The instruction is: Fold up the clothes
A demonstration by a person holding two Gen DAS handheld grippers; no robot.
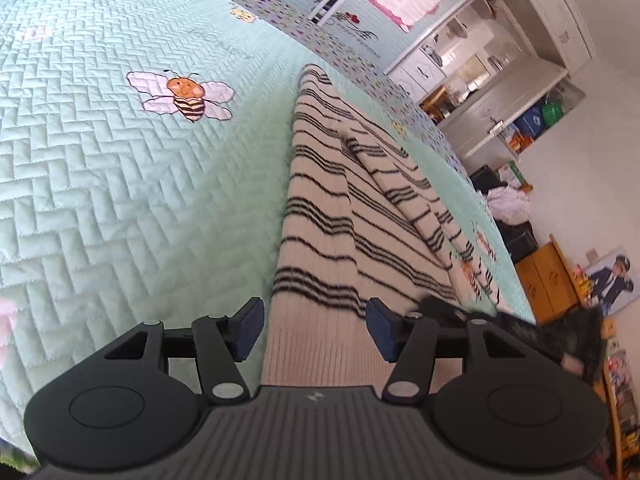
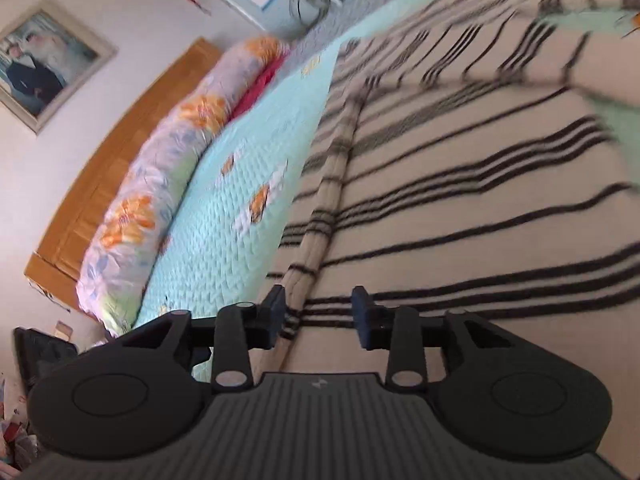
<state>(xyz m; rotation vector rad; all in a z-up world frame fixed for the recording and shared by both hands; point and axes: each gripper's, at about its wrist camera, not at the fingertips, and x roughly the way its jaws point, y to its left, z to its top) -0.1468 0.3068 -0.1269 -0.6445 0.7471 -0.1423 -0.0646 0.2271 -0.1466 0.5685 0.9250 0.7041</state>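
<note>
The quilted bedspread (image 1: pixel 100 184) filled the left. The striped sweater (image 1: pixel 332 216) lay flat on it, its near hem cut off behind the left gripper (image 1: pixel 316 330), whose jaws stood spread, pinching nothing. The right gripper (image 2: pixel 319 316), jaws likewise apart and empty, hovered over the sweater's blurred folded edge (image 2: pixel 320 220).

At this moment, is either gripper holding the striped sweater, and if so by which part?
Nothing is held. The left gripper and the right gripper both stand open above the striped sweater, which lies on the bedspread; no pad presses the fabric.
</note>
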